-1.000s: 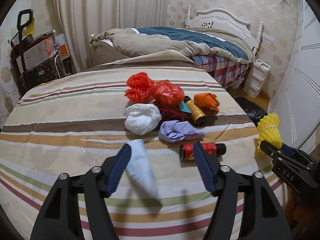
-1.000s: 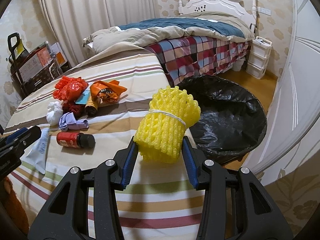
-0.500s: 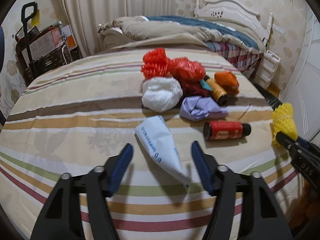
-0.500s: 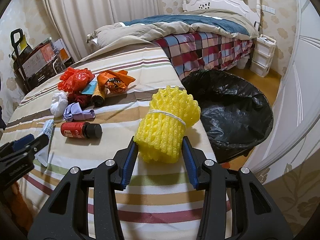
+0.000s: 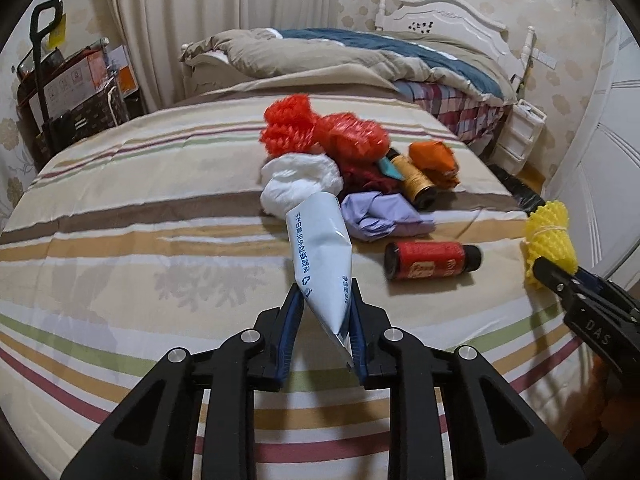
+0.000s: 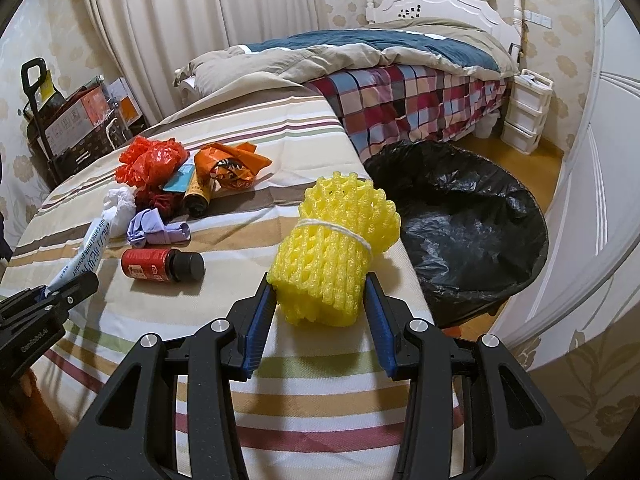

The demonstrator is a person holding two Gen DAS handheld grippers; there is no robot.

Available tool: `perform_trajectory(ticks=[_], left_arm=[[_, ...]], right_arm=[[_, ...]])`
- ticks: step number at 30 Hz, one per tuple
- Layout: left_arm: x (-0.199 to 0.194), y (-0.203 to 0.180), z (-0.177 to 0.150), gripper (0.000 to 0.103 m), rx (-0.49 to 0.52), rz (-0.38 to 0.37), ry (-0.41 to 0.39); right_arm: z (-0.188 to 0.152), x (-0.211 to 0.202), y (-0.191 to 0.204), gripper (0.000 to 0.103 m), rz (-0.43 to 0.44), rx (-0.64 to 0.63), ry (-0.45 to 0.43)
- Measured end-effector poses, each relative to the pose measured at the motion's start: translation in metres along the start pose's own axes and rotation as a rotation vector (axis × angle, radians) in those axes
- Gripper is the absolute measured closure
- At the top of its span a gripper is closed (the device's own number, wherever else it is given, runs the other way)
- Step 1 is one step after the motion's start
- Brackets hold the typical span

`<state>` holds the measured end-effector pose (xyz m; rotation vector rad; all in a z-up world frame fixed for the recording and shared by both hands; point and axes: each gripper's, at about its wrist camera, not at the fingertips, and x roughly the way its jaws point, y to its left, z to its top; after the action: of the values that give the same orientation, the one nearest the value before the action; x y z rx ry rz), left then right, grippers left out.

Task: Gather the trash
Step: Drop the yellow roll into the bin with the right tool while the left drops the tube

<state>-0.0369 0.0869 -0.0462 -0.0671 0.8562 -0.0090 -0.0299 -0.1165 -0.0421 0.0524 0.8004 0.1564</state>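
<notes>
The left gripper (image 5: pixel 326 312) is closing its jaws on the narrow end of a white pouch (image 5: pixel 320 252); the pouch is sitting between the blue pads at lower centre of the left view, its wide end sticking up toward the pile. Pinching the thin sealed end is probably giving a flat, easy bite.

The right gripper (image 6: pixel 320 308) is holding a yellow net roll (image 6: pixel 334 252) by its lower end, jaws partly open around the roll's width, at the centre of the right view. It is hanging just left of the black bin (image 6: pixel 472 232), which is filling the right middle of that frame beside the striped cover (image 6: pixel 280 364). It looks held there ready for the drop.

The remaining trash is lying bunched at centre and right of the left view, near the bin-side edge, likely for short reaches. Counting there: one red bottle (image 5: pixel 432 260), one amber bottle (image 5: pixel 416 180), one purple wad (image 5: pixel 384 216), one white wad (image 5: pixel 300 180), one orange wrapper (image 5: pixel 434 158) and two red nets (image 5: pixel 320 132). A dark red clump and a teal scrap are lying under them; I cannot tell what they are. One item is in each gripper, and the bin's inside is showing only black liner.
</notes>
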Motion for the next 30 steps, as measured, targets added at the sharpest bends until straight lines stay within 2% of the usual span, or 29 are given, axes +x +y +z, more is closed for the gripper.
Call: perform_trajectory(ticks=[8,16,22,30], left_arm=[[-0.015,-0.016,0.018,0.079,0.024,-0.054,-0.07],[-0.011,-0.062,0.048,0.079,0.091,-0.137,-0.118],[0.009,-0.104,0.067,0.079,0.149,-0.198,-0.123],[0.041,-0.155,0.09,0.079,0.214,-0.224,-0.113]], right_arm=[[0.008,-0.006,-0.008,0.06,-0.006,0.013,-0.023],[0.029,-0.013,-0.031,0.06,-0.048,0.035,-0.071],[0.051,-0.008,-0.063,0.06,-0.109,0.069,-0.103],[0.065,0.017,-0.112,0.06,-0.187,0.125,-0.075]])
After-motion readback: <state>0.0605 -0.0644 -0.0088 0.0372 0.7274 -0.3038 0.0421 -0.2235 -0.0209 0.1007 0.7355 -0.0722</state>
